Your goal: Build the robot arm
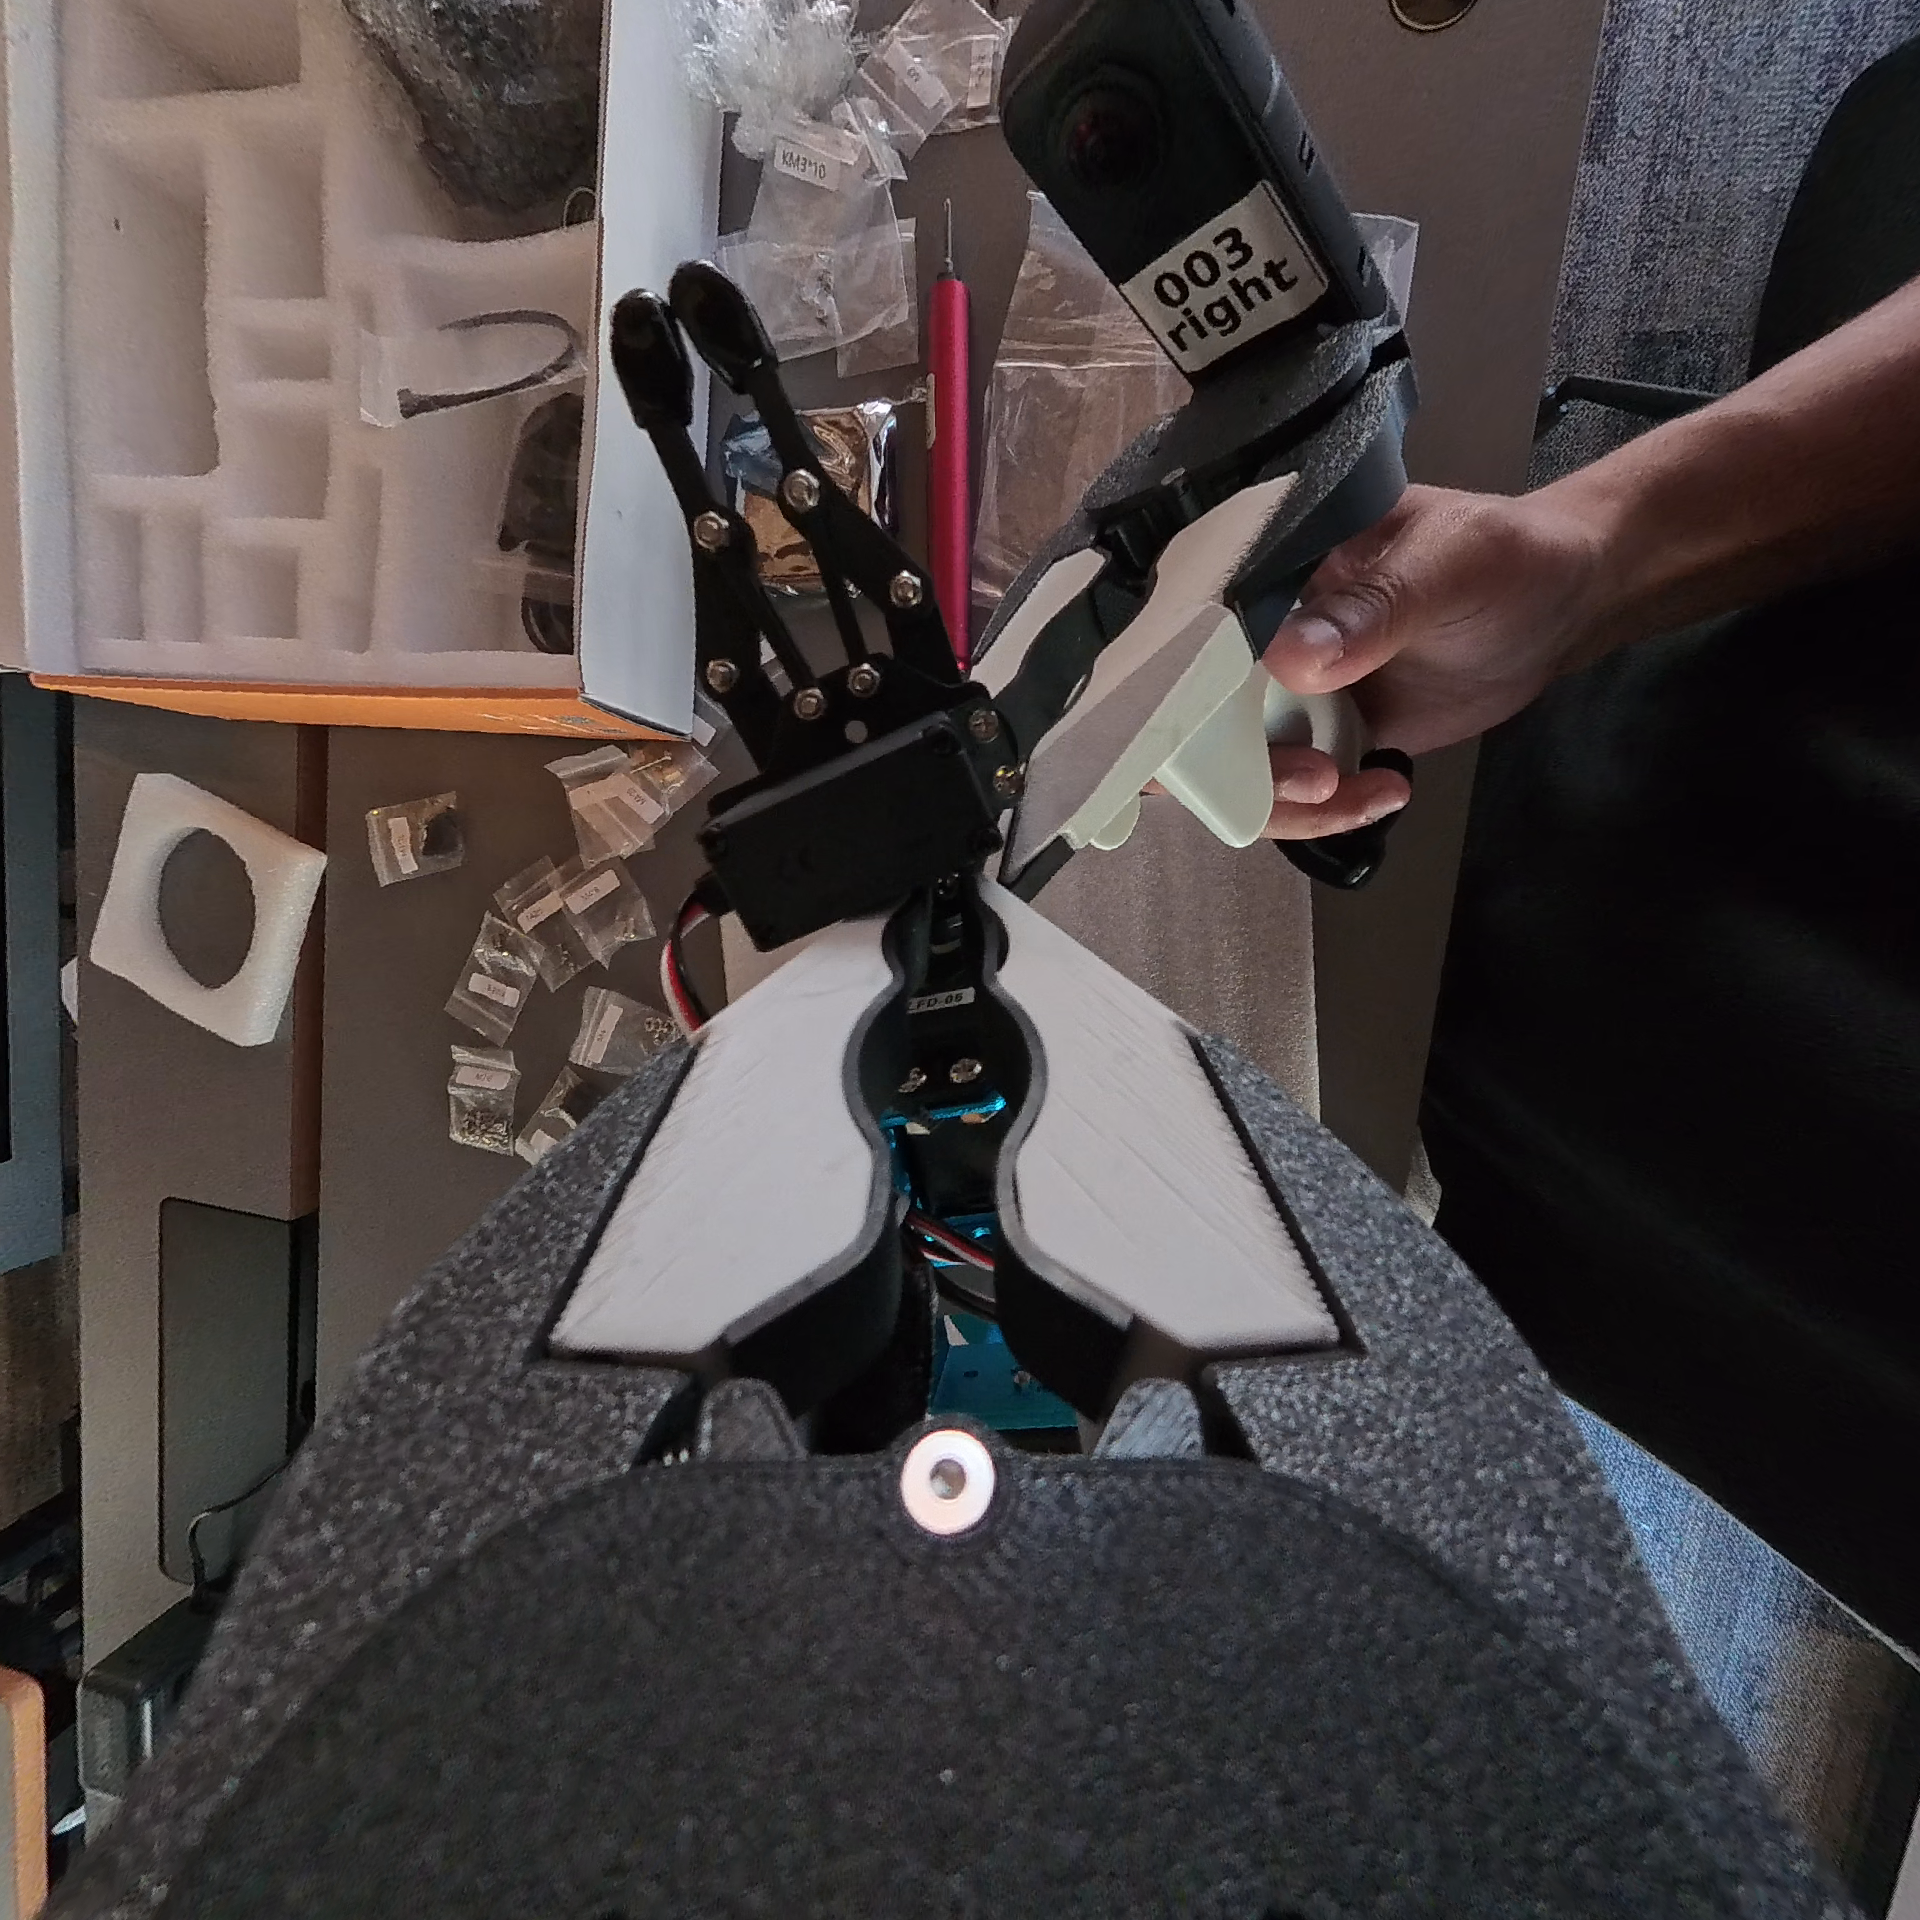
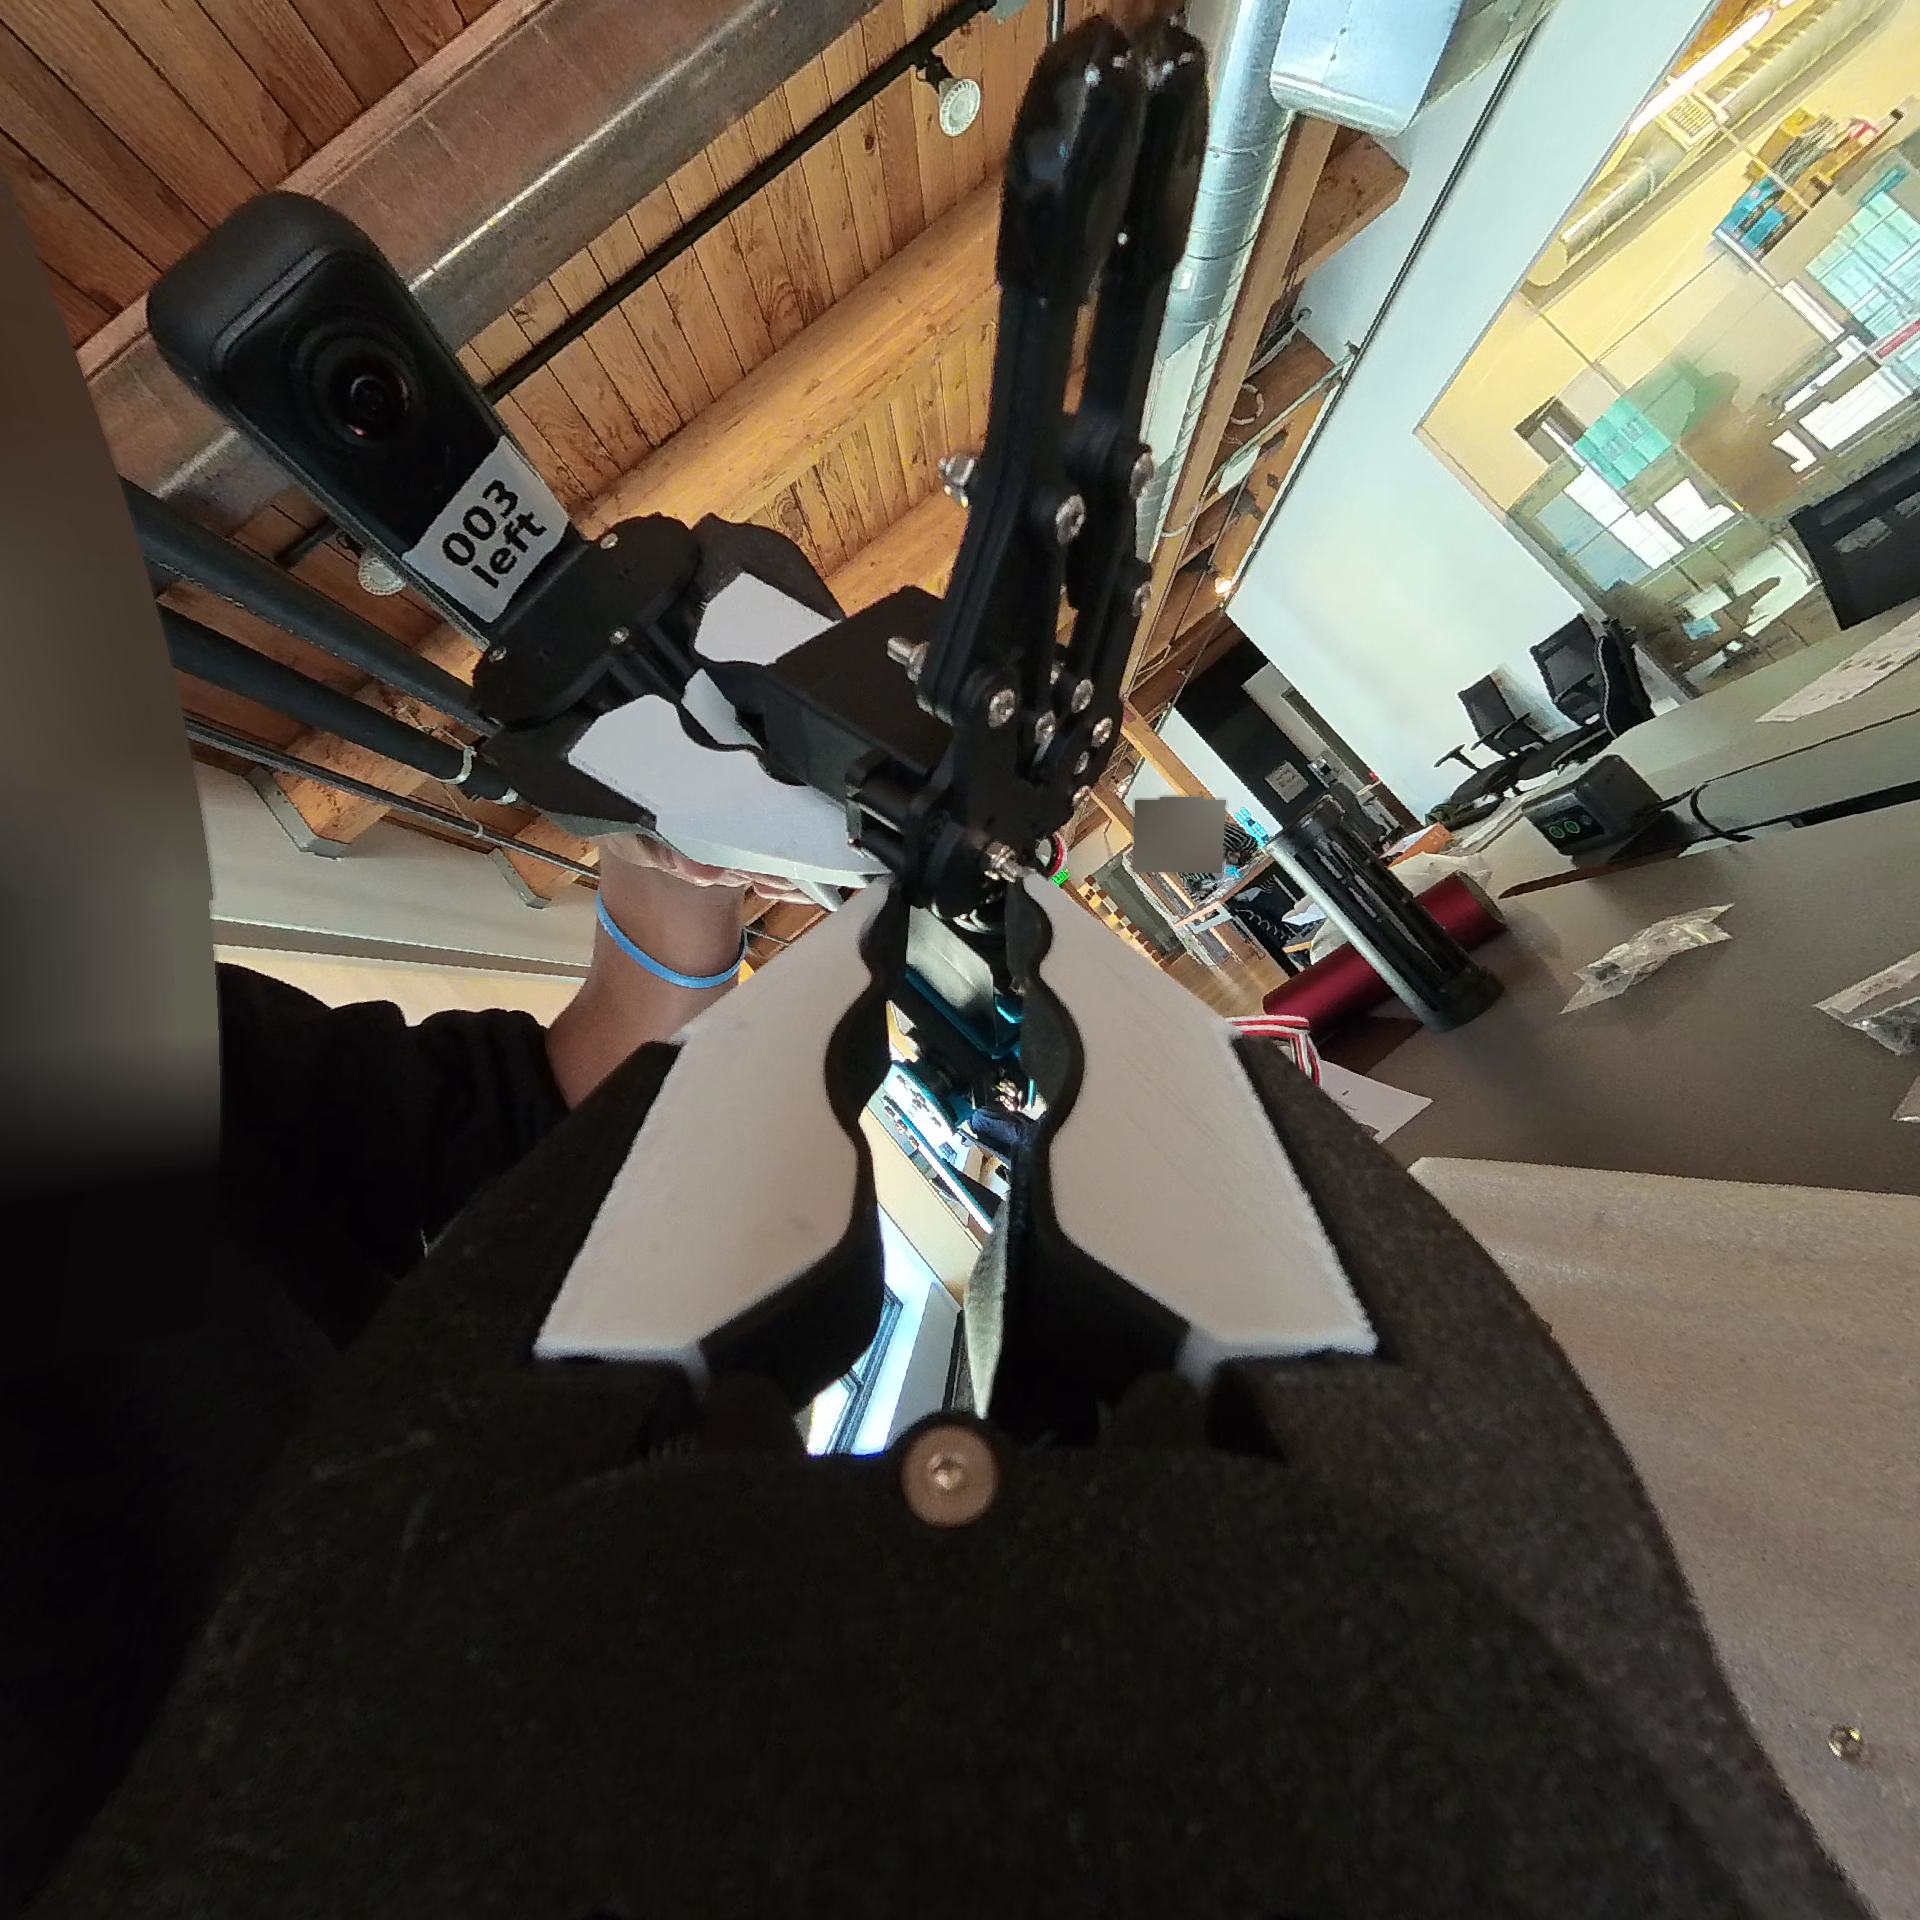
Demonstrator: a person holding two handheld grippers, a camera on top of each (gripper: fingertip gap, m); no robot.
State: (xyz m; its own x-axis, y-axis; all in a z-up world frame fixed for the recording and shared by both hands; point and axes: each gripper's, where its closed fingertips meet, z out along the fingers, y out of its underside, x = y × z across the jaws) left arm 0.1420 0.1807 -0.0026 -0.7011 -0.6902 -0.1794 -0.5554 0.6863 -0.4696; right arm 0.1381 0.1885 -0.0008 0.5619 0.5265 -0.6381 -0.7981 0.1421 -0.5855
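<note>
A small black robot claw [image 1: 790, 540] with a black servo [image 1: 852, 821] and a blue bracket [image 1: 961, 1117] below it is held in the air over the desk. The claw's two tips are together. My left gripper [image 1: 940, 914] is shut on the black part just under the servo. My right gripper [image 1: 1023, 831] comes in from the right and pinches the same assembly at the servo's side. In the right wrist view my right gripper [image 2: 956, 904] is shut at the base of the claw [image 2: 1049, 582], and the left gripper [image 2: 873, 842] meets it from the left.
A box with white foam [image 1: 312, 343] lies at the upper left, with several small bags of screws [image 1: 561, 935], a red pen-like tool [image 1: 948, 436] and a foam piece with a round hole [image 1: 208, 914]. A person's hand [image 1: 1455, 623] holds the right gripper. A black cylinder [image 2: 1382, 914] stands on the desk. Both grippers' tips are close together, under 4 cm apart.
</note>
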